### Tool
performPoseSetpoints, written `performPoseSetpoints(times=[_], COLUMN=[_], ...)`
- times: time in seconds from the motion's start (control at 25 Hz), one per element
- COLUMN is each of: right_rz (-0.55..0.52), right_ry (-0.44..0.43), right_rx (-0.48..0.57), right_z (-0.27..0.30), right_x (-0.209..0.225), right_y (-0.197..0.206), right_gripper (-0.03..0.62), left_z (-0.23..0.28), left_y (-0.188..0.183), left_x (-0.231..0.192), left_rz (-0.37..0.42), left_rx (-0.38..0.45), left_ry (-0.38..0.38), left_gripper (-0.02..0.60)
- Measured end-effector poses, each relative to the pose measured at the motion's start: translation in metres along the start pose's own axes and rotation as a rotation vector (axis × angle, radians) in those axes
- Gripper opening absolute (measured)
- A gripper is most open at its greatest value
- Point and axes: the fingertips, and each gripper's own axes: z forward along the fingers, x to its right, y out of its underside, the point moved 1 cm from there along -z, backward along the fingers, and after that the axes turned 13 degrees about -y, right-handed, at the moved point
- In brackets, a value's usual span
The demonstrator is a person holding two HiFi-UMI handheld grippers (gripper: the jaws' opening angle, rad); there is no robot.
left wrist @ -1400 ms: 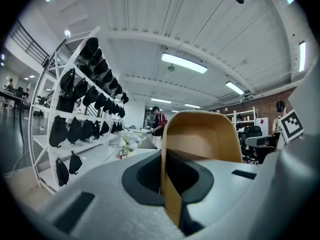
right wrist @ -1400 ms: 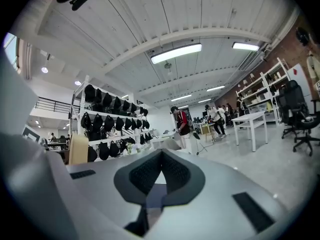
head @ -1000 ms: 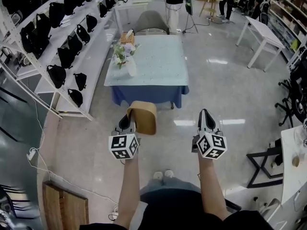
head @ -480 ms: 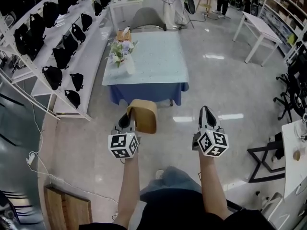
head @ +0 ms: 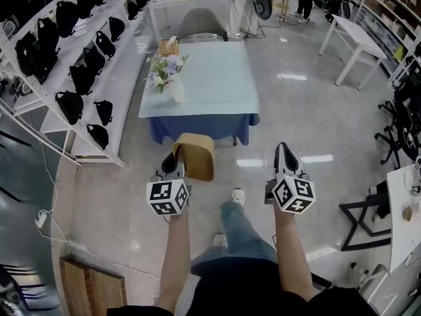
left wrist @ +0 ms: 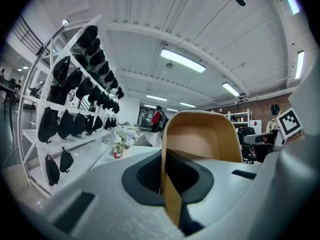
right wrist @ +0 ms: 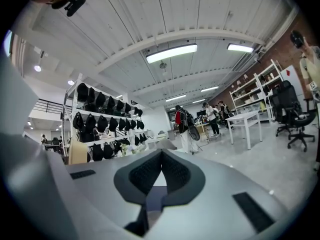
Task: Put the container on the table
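Your right leg has swung out ahead since a second ago, shoe (head: 237,195) now planted between the two grippers, and the bench (head: 217,84) sits a touch closer in the head view. Both grippers ride at much the same spot in front of you.

- Left gripper (head: 172,166): fingers (left wrist: 115,184) pinching one thin wall of the tan container (head: 195,157). The rest of it hangs out to the right of the grip, open side turned away from you.
- Right gripper (head: 283,151): fingers (right wrist: 210,184) pressed together, nothing between them.
- Container is in the air over the floor, short of the bench's near edge and apart from it.

Risks from here, as judged:
- A grip on one wall only, with the weight off to one side. A jolt from a footfall could pivot the container in the pads or slide it out onto the floor.
- Flower vase (head: 176,87) stands near the bench's left edge, on your carrying side. Coming in too far left could knock it.
- Setting down too close to the near edge could leave the container overhanging the blue cloth; reach well in before letting go.
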Motion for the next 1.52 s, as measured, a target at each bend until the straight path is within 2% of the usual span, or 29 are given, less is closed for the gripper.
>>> performPoseSetpoints(times=[0.36, 0.76, 1.28, 1.52], right_rz=[-0.006, -0.039, -0.004, 0.027], right_ry=[-0.025, -0.075, -0.106, -0.136], right_rx=[0.014, -0.017, -0.084, -0.107], right_z=[0.058, 0.197, 0.366, 0.425], right_x=[0.032, 0.093, 0.186, 0.22], right_y=[-0.002, -0.008, -0.013, -0.016], right_gripper=[-0.002, -0.002, -0.002, -0.002], left_z=[0.067, 0.199, 0.373, 0.431], left_y=[-0.006, -0.006, -0.019, -0.024], left_x=[0.007, 0.015, 0.023, 0.031], left_rz=[0.015, 0.019, 0.012, 0.01], left_rx=[0.009, -0.015, -0.047, -0.057], left_ry=[0.008, -0.026, -0.081, -0.11], left_gripper=[0.009, 0.009, 0.009, 0.009])
